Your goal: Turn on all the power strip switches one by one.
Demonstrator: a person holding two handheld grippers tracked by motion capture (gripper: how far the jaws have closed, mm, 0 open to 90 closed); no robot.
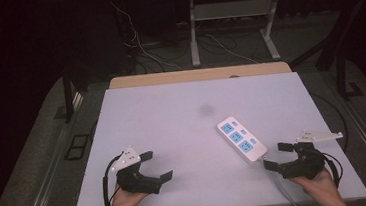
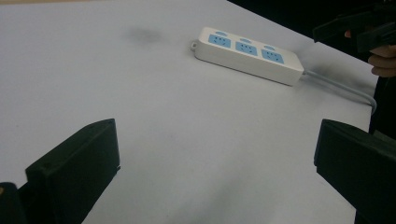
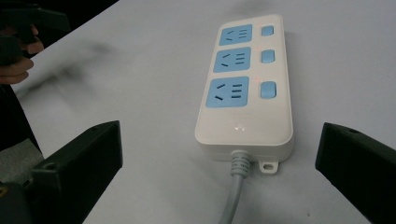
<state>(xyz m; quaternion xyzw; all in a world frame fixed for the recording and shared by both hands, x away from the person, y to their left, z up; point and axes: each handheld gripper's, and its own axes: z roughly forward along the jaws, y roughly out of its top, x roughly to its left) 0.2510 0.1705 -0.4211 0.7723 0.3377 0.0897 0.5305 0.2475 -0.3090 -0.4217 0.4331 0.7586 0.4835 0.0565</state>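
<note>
1. I am holding my right gripper (image 1: 282, 155) near the front right corner of the table (image 1: 172, 114). Its two black jaws are standing wide apart and there is nothing between them.
2. I am holding my left gripper (image 1: 155, 165) near the front left of the table. Its jaws are wide apart too, and they are holding nothing.
3. My right hand (image 1: 321, 184) and my left hand (image 1: 124, 198) are coming in from the front edge, each wrapped around its tool.
4. A white power strip (image 1: 242, 139) is lying flat on the table, just beyond my right gripper and well apart from my left one. It has three blue sockets, each with a small blue button beside it.
5. In the right gripper view the power strip (image 3: 245, 88) is sitting between my jaws but farther off, not touching them. Its grey cord (image 3: 236, 191) is running from its near end back toward me.
6. Nobody gave me a task, so I am guessing: this looks like the very start, with nothing picked up yet.
7. If the strip is the thing to move, I think my right gripper needs to go forward and down, so its jaws are sitting on both long sides before squeezing.
8. The cord could drag, so I should go slowly.
</note>
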